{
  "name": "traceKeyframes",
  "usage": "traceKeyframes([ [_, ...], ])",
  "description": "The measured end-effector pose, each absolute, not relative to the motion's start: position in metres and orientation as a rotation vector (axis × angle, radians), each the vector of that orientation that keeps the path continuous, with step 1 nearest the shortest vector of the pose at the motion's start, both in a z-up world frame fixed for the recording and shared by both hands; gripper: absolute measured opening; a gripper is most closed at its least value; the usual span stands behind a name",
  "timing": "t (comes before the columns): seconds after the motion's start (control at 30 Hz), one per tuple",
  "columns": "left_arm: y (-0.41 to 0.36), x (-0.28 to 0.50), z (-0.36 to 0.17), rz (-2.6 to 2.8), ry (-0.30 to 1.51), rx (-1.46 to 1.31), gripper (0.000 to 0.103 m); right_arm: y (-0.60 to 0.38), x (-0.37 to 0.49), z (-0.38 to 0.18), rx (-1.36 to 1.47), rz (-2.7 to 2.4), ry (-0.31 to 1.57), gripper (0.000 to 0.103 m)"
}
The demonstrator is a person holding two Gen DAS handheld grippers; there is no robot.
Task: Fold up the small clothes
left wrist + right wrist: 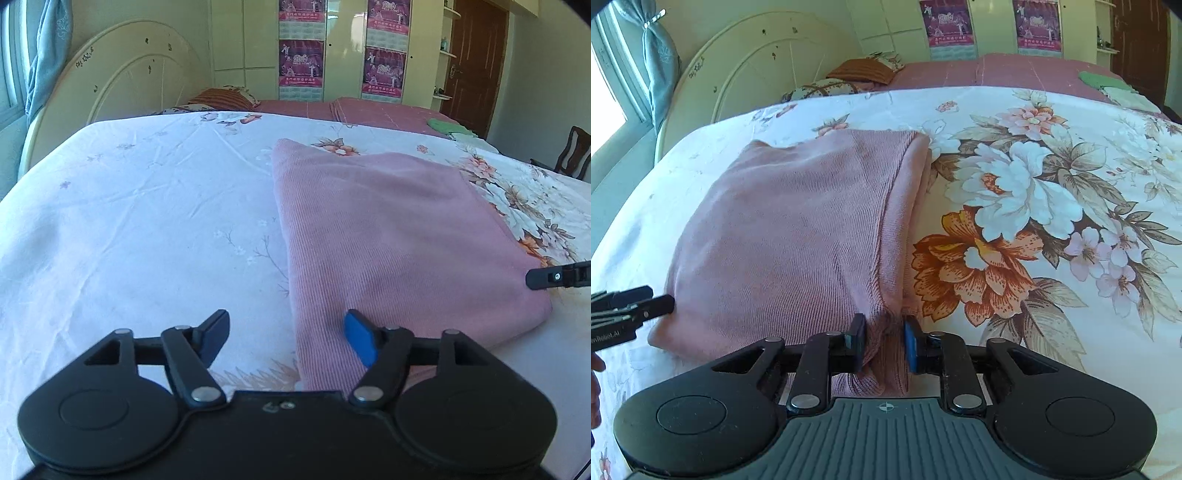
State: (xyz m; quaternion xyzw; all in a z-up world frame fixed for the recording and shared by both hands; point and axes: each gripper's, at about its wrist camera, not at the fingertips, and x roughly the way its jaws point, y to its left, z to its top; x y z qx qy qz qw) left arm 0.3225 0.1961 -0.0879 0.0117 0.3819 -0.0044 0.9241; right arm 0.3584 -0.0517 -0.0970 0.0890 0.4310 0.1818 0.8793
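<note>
A pink ribbed knit garment [388, 229] [794, 229] lies folded into a rough rectangle on the floral bed sheet [147, 221] [1052, 295]. My left gripper [288, 334] is open wide at the garment's near left corner. Its blue-padded finger is over the cloth and the other is over bare sheet; nothing is pinched. My right gripper [885, 338] stands at the near right corner, its jaws narrowly apart with the garment's thick folded edge loose between them. Each wrist view shows a tip of the other gripper beside the garment.
A cream round headboard [122, 81] and pillows [221, 98] stand at the bed's far left. A green cloth [447, 127] [1100, 79] lies on the far pink cover. A wooden chair [572, 151] is past the bed's right edge. Wardrobes and a door line the back wall.
</note>
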Motion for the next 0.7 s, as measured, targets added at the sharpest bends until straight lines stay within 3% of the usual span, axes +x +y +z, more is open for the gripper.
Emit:
traceKeyframes([
  [0.03,0.195,0.315,-0.085,0.003,0.767,0.019,0.094,-0.054,0.353,-0.092,0.190,0.358,0.873,0.055],
  [0.1,0.192,0.298,-0.079,0.020,0.745,0.020,0.103,-0.058,0.338,-0.083,0.176,0.340,0.825,0.078],
  [0.2,0.185,0.273,-0.071,0.020,0.742,0.020,0.103,-0.061,0.312,-0.073,0.147,0.336,0.799,0.098],
  [0.7,0.140,0.095,0.002,-0.031,0.630,-0.010,0.103,-0.090,0.120,-0.003,0.099,0.281,0.684,0.103],
])
